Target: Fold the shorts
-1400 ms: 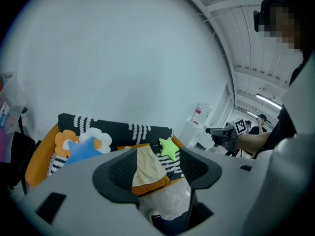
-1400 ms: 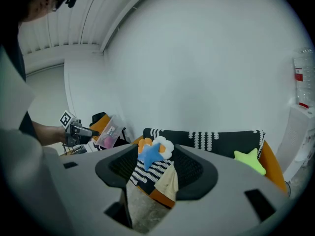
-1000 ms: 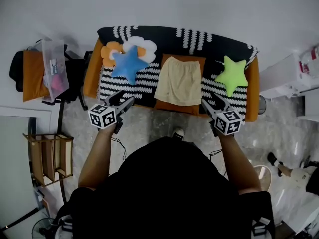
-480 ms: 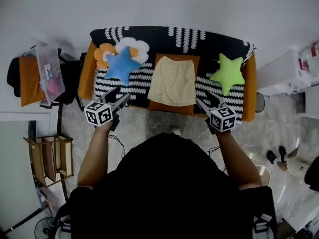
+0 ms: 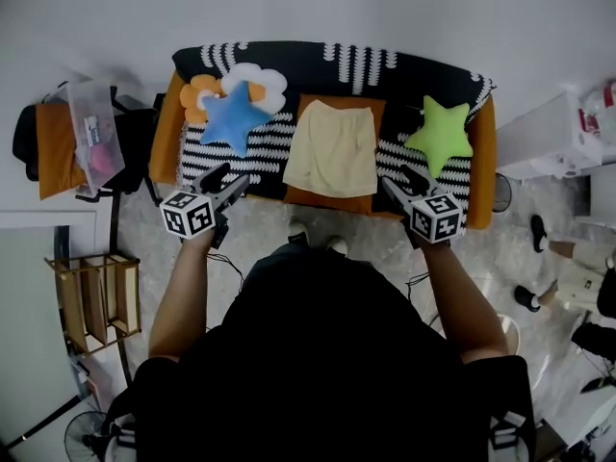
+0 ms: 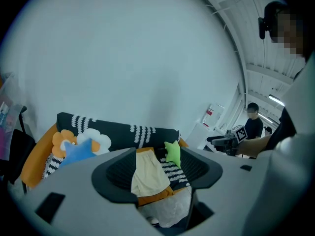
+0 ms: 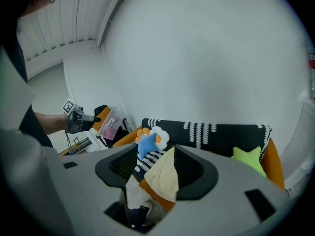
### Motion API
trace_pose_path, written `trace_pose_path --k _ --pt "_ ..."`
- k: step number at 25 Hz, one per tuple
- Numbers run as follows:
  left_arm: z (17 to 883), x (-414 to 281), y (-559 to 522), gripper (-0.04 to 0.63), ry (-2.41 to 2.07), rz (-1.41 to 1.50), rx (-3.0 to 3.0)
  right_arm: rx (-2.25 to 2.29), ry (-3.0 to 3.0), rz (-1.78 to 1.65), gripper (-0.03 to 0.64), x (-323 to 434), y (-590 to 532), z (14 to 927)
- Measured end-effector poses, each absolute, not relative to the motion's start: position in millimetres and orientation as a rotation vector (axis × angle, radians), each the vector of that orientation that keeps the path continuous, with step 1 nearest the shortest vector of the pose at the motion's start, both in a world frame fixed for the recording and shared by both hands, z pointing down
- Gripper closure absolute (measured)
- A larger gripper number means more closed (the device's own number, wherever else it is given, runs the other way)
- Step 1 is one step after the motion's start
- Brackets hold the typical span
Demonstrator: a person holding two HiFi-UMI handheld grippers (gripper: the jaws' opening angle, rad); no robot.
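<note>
Pale yellow shorts (image 5: 332, 148) lie flat on an orange cushion (image 5: 330, 200) in the middle of a sofa (image 5: 332, 65) with a black-and-white cover. My left gripper (image 5: 228, 179) hovers at the sofa's front edge, left of the shorts, jaws open and empty. My right gripper (image 5: 398, 181) hovers at the front edge to the right of them, also open and empty. Through the open jaws the shorts (image 6: 147, 173) show in the left gripper view, and the shorts (image 7: 165, 178) show in the right gripper view too. Neither gripper touches the cloth.
A blue star cushion (image 5: 231, 115) and a flower cushion (image 5: 258, 79) lie left of the shorts, a green star cushion (image 5: 441, 135) to the right. An orange chair with a clear box (image 5: 92, 133) and a wooden rack (image 5: 96, 301) stand left. A white cabinet (image 5: 553, 138) and another person's feet (image 5: 544, 263) are right.
Both grippers have moved forward a little toward the sofa's front edge, the right one also slightly lower. Their jaws stay open. The shorts have not moved.
</note>
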State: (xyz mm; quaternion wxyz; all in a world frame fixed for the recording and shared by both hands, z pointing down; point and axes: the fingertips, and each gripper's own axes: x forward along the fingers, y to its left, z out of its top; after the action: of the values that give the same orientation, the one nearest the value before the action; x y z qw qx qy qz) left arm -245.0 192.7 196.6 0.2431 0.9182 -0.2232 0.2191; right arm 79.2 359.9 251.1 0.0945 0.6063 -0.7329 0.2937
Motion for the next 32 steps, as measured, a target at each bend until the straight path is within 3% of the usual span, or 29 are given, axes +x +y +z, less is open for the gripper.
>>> trace_pose_path --k 16,32 --pt "229 -229 134 0.296 -0.534 0.591 2.48 1.811 -2.081 0.863 0.371 108 338 254" --pt "334 -243 -21 0.296 -0.478 0.669 2.361 1.43 -1.984 0.842 0.368 113 147 334"
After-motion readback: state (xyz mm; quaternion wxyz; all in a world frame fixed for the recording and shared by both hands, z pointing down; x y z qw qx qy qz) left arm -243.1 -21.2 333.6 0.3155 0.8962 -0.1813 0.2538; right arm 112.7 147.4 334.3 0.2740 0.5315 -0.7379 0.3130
